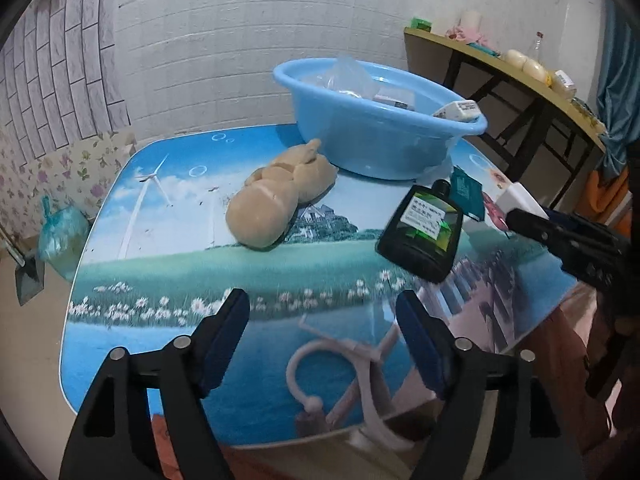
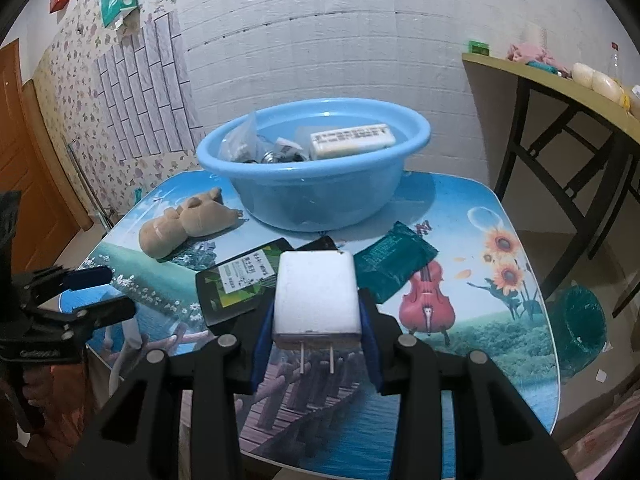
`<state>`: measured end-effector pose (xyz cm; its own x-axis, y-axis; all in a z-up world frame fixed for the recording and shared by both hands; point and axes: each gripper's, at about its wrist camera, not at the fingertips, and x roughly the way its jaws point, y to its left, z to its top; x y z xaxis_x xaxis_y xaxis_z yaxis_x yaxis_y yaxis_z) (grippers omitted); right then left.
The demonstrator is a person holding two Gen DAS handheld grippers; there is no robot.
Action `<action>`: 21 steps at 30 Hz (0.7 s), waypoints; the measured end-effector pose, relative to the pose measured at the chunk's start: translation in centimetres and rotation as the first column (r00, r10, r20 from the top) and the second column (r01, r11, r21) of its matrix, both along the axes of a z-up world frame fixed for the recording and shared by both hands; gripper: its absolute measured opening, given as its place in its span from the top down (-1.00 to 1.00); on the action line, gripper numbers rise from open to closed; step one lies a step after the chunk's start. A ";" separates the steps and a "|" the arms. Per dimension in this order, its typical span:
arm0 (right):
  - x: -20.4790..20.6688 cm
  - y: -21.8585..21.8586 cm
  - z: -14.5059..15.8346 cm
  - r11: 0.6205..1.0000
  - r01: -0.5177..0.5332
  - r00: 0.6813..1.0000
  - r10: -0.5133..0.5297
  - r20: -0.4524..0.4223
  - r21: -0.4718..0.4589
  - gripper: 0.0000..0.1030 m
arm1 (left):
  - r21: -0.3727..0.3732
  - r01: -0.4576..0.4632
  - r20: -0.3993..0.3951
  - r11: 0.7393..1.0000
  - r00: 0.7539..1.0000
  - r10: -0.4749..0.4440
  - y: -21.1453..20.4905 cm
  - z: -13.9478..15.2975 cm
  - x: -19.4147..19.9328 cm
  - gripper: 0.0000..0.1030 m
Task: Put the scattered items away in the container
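Left wrist view sits low over the near edge of the picture-printed tabletop, looking forward and slightly right between its two black fingers toward the round light-blue plastic basin at the far side by the white brick wall. Right wrist view sits further right and a little higher, facing the same basin nearly head-on. Both views share the basin, the tan plush toy and the flat black bottle with green label; each view also catches the other gripper at its edge.
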<state>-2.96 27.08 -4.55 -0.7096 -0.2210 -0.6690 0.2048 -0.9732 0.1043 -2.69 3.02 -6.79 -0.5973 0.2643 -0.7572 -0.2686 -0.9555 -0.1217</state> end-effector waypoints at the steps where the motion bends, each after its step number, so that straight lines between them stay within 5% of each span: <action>1: 0.0 0.2 -0.1 1.000 0.004 1.000 -0.004 0.002 -0.002 0.27 | 0.003 0.005 0.005 1.000 1.000 -0.005 -0.1 0.0 0.2 -0.50; 6: 0.0 0.4 -0.3 1.000 0.014 1.000 -0.014 0.015 -0.016 0.27 | 0.027 0.041 0.019 0.999 0.999 -0.041 -0.1 -0.4 1.6 -0.56; 15: 0.4 0.0 -0.2 1.000 0.006 1.000 -0.005 0.015 -0.009 0.27 | -0.038 0.092 0.030 0.995 0.995 -0.091 1.1 -2.6 1.6 -0.56; 17: 0.5 0.0 -0.1 1.000 0.007 1.000 -0.006 0.013 -0.009 0.27 | -0.049 0.099 0.008 0.994 0.995 -0.099 1.2 -2.5 1.7 -0.14; 21: 0.7 0.0 0.0 1.000 0.005 1.000 -0.004 0.008 -0.011 0.27 | -0.046 0.103 0.011 0.994 0.995 -0.103 1.0 -2.4 1.4 -0.05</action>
<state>-2.30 27.06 -4.57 -0.7052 -0.2254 -0.6722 0.1996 -0.9729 0.1169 -1.28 4.07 -9.16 -0.5623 0.2890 -0.7748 -0.3651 -0.9274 -0.0810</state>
